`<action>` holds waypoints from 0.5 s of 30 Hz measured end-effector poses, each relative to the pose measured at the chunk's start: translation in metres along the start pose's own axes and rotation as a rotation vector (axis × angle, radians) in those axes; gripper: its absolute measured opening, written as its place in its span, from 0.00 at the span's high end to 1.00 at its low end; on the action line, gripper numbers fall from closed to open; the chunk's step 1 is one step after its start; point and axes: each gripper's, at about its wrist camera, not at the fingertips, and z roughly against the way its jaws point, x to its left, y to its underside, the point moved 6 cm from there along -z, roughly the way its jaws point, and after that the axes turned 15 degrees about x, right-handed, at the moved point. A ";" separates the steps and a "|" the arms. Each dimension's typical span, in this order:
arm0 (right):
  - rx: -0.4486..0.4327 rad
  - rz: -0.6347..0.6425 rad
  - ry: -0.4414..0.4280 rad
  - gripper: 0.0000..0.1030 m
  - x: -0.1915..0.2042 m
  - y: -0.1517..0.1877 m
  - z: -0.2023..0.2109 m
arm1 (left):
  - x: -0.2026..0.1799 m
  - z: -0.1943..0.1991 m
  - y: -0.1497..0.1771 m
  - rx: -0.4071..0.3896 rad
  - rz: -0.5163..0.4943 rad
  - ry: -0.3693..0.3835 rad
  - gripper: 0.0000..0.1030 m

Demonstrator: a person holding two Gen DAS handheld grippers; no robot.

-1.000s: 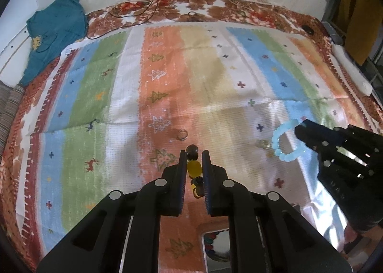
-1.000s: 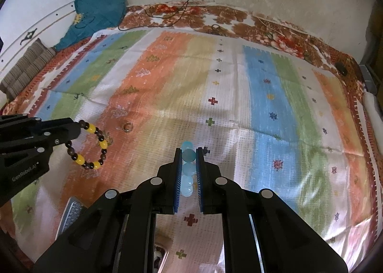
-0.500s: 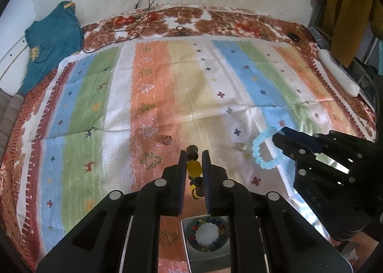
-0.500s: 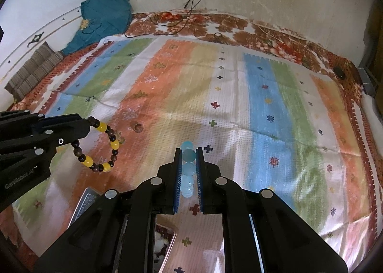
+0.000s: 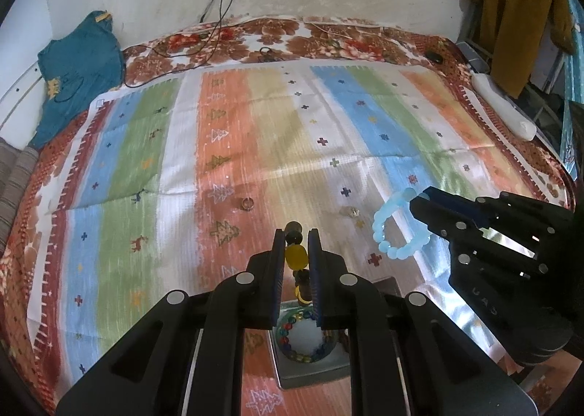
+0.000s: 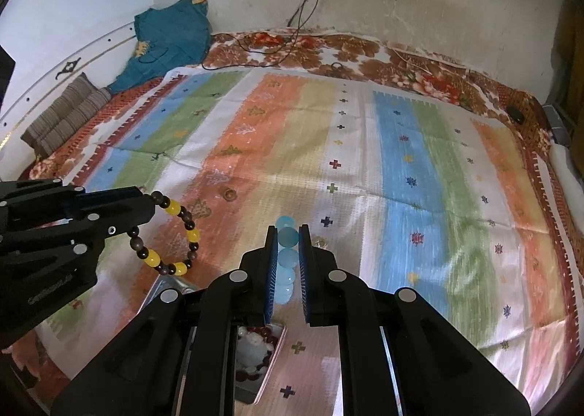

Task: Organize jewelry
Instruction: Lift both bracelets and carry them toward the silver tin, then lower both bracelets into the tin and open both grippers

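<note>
1. Stained plaster walls back a bed [image 5: 394,39] with a brown floral sheet; a striped woven cloth [image 5: 255,131] printed with crosses, trees and deer covers most of it.
2. A teal garment [image 5: 76,72] lies at the bed's far left corner, black cables [image 5: 215,14] run down from a wall socket onto the far edge, and a white oblong object [image 5: 503,105] rests along the right edge.
3. The left tongs [image 5: 295,248] are clamped on a brown-and-yellow bead bracelet [image 6: 175,233], round wooden-looking beads alternating with glossy yellow ones; it hangs clear above the cloth.
4. The right tongs [image 6: 286,248] are clamped on a pale blue bead bracelet [image 5: 392,226] of smooth translucent beads, also lifted off the cloth.
5. A small ring [image 5: 248,203] and a small glittering piece [image 5: 349,211] lie on the cloth near the near edge, between the two tongs.
6. A shiny metal tray [image 5: 310,366] beneath the left tongs holds a multicoloured bead bracelet [image 5: 292,343]; a second tray [image 6: 272,365] sits under the right tongs, contents blurred.
7. Raised lettering on the tongs' black bodies is too faint to read.
</note>
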 end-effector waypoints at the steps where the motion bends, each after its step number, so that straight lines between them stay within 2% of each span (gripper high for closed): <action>1: -0.002 0.002 -0.002 0.88 0.001 0.002 0.002 | 0.000 0.002 0.002 -0.003 0.002 0.004 0.88; 15: -0.009 0.050 -0.004 0.88 0.017 0.029 0.018 | -0.016 0.024 0.029 -0.033 -0.025 0.024 0.88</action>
